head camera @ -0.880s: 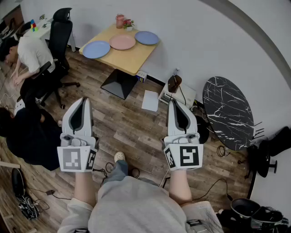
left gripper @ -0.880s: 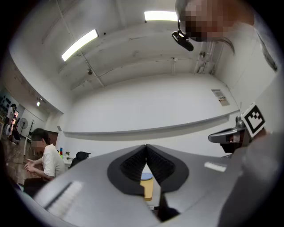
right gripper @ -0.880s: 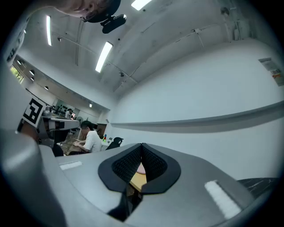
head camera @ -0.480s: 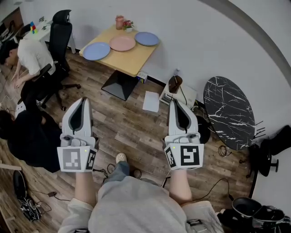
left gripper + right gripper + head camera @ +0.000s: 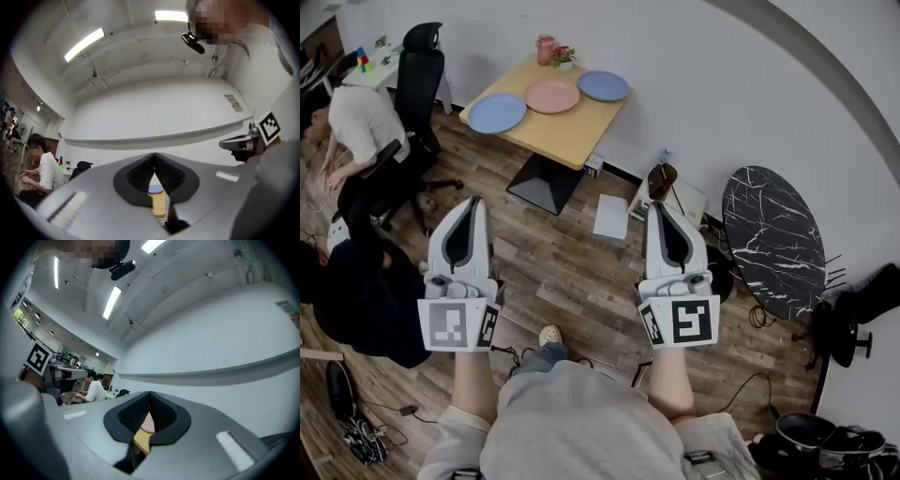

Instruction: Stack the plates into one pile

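Square light-wood table [image 5: 572,131]: well apart from both grippers; walk up close before reaching.
Left gripper [image 5: 472,204]: jaws clenched together, empty.
Right gripper [image 5: 662,210]: clenched too, empty; spread them before taking any rim.
Round plates: left blue plate [image 5: 497,112], pink plate [image 5: 551,96], right blue plate [image 5: 603,85], side by side on the table, unstacked.
Unclear: rim height, and whether the plates touch.
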Tool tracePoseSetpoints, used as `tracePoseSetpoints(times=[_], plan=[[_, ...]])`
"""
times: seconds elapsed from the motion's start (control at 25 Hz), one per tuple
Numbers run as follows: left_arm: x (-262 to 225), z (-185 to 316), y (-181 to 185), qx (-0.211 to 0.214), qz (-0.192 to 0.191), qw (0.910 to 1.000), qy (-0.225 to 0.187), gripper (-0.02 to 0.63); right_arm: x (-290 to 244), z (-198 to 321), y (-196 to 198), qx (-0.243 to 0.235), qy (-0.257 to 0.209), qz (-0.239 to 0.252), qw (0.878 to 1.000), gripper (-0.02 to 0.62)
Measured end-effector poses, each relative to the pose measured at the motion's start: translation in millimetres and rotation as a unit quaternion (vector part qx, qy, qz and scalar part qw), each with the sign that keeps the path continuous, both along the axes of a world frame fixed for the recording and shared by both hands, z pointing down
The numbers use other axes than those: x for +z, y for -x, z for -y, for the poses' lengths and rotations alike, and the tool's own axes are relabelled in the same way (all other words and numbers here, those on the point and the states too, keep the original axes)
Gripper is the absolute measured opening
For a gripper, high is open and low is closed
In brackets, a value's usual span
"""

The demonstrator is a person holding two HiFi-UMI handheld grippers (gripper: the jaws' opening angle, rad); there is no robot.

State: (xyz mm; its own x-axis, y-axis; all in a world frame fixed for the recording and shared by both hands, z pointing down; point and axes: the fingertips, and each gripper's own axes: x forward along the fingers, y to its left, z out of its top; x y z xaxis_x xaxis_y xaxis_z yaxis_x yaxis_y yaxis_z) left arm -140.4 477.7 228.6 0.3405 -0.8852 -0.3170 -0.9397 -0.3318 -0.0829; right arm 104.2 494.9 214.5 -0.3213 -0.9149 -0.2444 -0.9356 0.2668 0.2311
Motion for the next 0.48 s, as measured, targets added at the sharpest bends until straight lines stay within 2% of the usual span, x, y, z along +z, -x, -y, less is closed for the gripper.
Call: tracePoseSetpoints(times=[0.2,0.48], plan=[[-5,38,6,0.008,-0.004,0.9999,-0.009,0.058,-14,25,17,-0.056,-0.028,-0.01,0.998,0.003],[-10,76,10,0.027,-0.001,0.9995,-0.019,0.058,-16,62,19,-0.03,-0.041,0.023,0.998,0.003]])
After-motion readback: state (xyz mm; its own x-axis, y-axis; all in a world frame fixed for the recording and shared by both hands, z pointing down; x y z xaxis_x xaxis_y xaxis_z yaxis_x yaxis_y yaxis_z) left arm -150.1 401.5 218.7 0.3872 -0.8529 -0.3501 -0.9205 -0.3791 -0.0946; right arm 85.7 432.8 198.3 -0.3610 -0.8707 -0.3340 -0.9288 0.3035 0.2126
